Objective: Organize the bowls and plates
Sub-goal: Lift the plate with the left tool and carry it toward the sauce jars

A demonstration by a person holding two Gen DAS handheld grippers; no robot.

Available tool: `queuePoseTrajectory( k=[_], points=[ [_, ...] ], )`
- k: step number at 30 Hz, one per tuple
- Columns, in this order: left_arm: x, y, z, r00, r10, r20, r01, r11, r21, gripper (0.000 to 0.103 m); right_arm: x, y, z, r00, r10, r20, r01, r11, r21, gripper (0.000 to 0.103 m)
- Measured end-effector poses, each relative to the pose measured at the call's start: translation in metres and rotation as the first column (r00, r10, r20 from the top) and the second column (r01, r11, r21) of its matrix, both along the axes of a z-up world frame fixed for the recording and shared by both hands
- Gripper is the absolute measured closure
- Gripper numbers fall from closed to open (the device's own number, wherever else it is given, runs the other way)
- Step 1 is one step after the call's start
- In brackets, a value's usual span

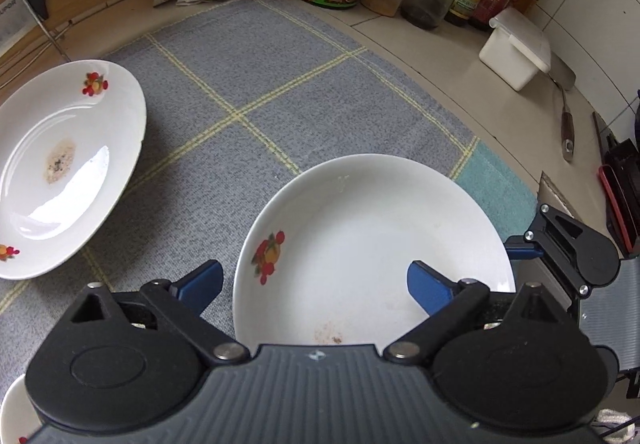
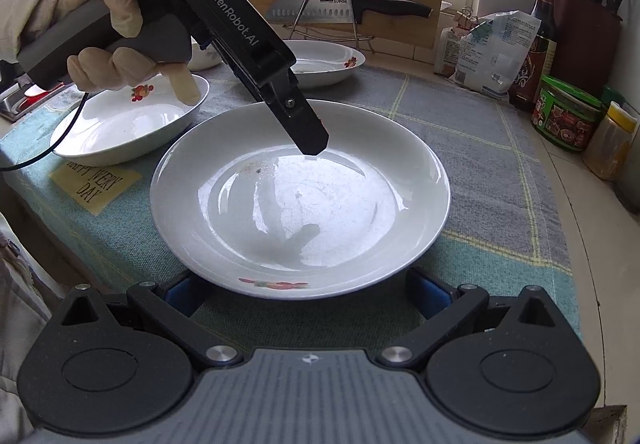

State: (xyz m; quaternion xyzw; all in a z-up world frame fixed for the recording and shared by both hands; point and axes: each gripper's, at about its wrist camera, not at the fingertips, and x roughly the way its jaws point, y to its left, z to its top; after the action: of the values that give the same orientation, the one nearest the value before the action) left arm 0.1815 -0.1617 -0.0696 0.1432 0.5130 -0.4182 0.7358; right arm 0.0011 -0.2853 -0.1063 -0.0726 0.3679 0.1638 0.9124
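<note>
1. Here the centre plate (image 2: 300,200) lies flat on the grey cloth (image 1: 260,76) over the counter, and our left tool (image 1: 314,288) straddles its rim: one blue finger inside, one on the cloth.
2. The pads stand apart and grip nothing yet; we should close squarely on the rim.
3. Our right tool (image 2: 308,294) waits open at the near rim, touching nothing.
4. We judge the stained plate (image 1: 64,168) the likely stacking target.
</note>
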Motion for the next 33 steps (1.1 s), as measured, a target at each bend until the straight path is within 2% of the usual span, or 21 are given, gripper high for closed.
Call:
queuePoseTrajectory(
  k=[6, 12, 33],
  points=[
    [0.004, -0.009, -0.004, 0.996, -0.088, -0.031, 0.088, 0.996, 0.020, 0.013, 0.001, 0.000, 0.000, 1.000, 0.009, 0.001, -0.009, 1.000, 0.000, 0.000],
    [0.008, -0.015, -0.006, 0.988, -0.141, -0.059, 0.142, 0.989, 0.026, 0.013, 0.002, -0.001, 0.000, 1.000, 0.019, -0.004, -0.019, 1.000, -0.001, 0.000],
    [0.015, -0.018, -0.009, 0.978, -0.182, -0.099, 0.184, 0.983, 0.016, 0.013, 0.009, 0.003, 0.002, 0.999, 0.034, -0.028, -0.034, 0.999, -0.004, 0.000]
  ],
)
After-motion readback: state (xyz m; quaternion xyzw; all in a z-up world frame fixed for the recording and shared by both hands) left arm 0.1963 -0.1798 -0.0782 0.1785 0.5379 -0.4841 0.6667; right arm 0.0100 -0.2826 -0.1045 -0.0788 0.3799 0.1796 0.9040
